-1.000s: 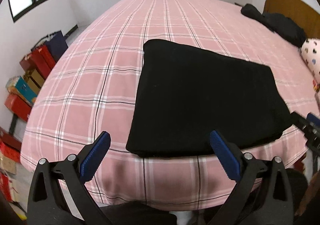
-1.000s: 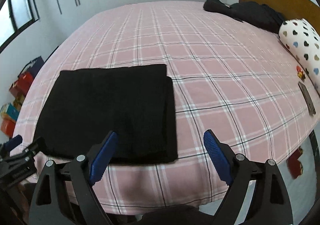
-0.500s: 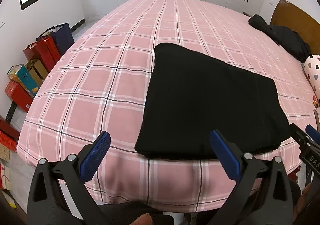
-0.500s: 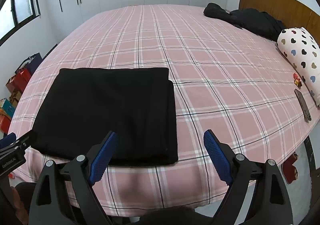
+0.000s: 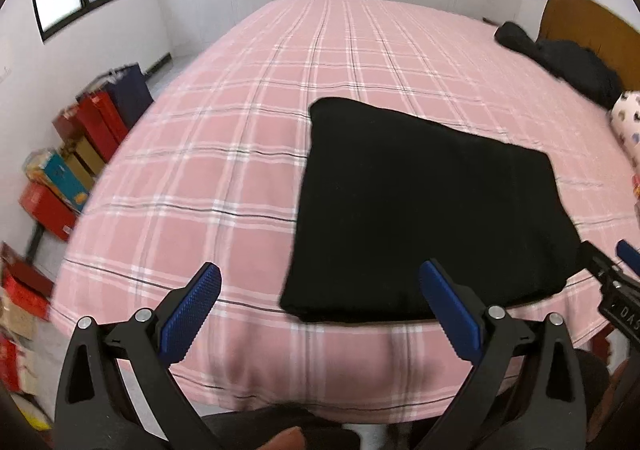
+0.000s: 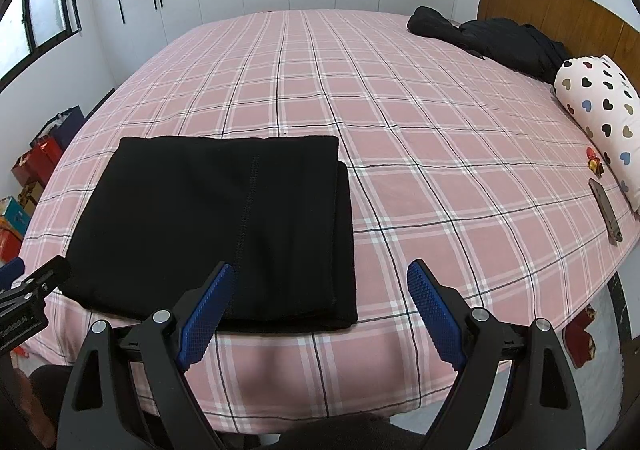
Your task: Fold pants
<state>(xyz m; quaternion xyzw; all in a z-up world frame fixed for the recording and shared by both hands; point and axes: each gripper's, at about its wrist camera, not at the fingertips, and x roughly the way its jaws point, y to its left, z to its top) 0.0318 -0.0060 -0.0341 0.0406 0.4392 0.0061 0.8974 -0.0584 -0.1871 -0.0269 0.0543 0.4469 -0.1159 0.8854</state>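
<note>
Black pants (image 5: 424, 210) (image 6: 224, 226) lie folded into a flat rectangle near the front edge of the pink plaid bed (image 5: 224, 154) (image 6: 440, 154). My left gripper (image 5: 320, 274) is open, hovering short of the bed's edge, with the pants' near left corner between and beyond its blue pads and untouched. My right gripper (image 6: 320, 274) is open too, above the pants' near right corner, holding nothing. Each gripper shows at the side of the other's view: the right gripper (image 5: 616, 274) and the left gripper (image 6: 24, 290).
A dark garment (image 6: 492, 38) lies by the wooden headboard (image 6: 560, 10). A heart-print pillow (image 6: 600, 106), a phone (image 6: 606, 210) and a small red toy (image 6: 594, 164) sit at the right edge. Boxes and bags (image 5: 76, 154) stand on the floor at left.
The left wrist view has swung left and up, so the pants sit further right in it. The right wrist view has barely changed. Both grippers stayed open.
</note>
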